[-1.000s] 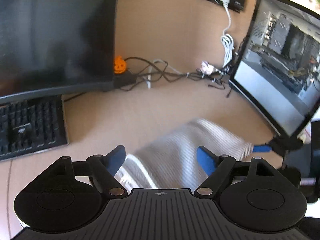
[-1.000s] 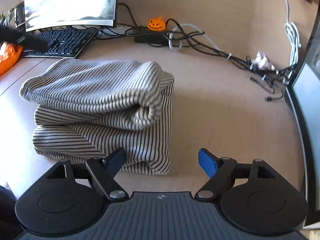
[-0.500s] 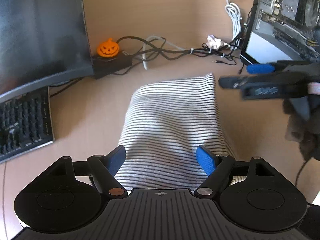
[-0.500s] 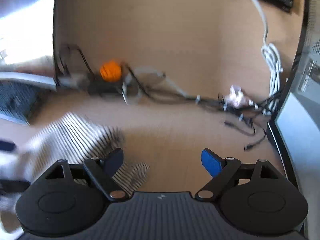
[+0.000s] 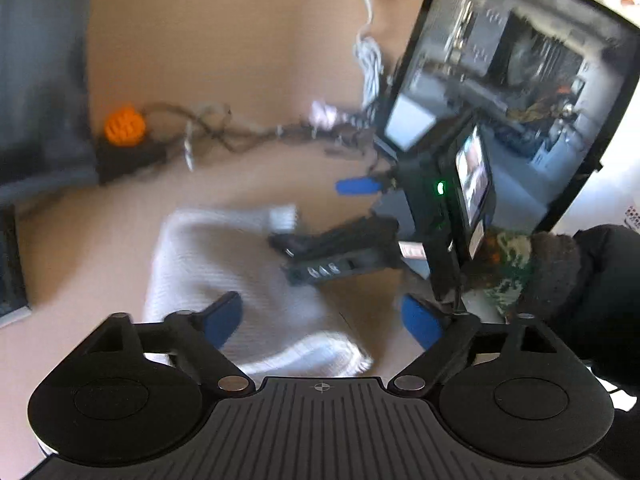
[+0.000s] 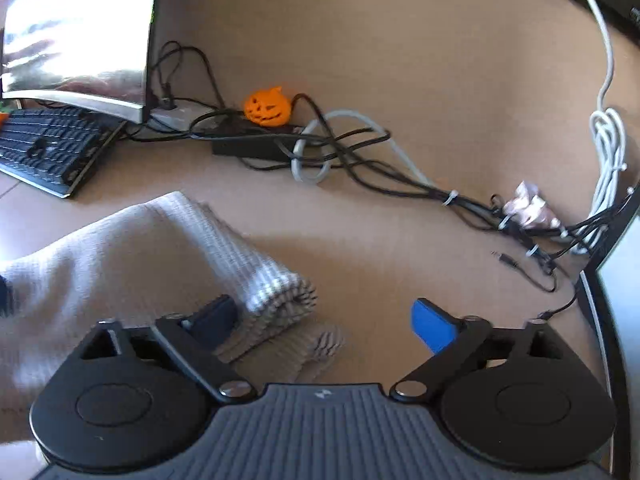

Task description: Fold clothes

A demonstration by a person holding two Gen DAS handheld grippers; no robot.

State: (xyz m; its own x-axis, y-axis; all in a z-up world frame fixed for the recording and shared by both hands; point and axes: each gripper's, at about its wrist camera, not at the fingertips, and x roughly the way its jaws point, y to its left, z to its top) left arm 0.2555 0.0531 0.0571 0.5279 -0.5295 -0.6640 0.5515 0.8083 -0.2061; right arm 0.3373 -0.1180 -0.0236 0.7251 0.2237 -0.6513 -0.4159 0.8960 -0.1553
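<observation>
the left hand-held gripper [image 5: 320, 318] hangs with its blue pads spread wide and nothing between them, above the near edge of the folded striped garment [image 5: 240, 272], which lies on the brown counter [image 5: 100, 240]. the right hand-held gripper [image 6: 324, 320] is likewise spread apart and empty, its left pad just over the garment's right end, where the stacked folds show. in the left wrist view it reaches in from the right, held by a gloved hand [image 5: 532, 268]. farther off lie tangled cables [image 6: 360, 160], an orange pumpkin figure [image 6: 267, 106] on a black adapter, a keyboard [image 6: 48, 148] at far left and a monitor [image 5: 508, 80] at right.
</observation>
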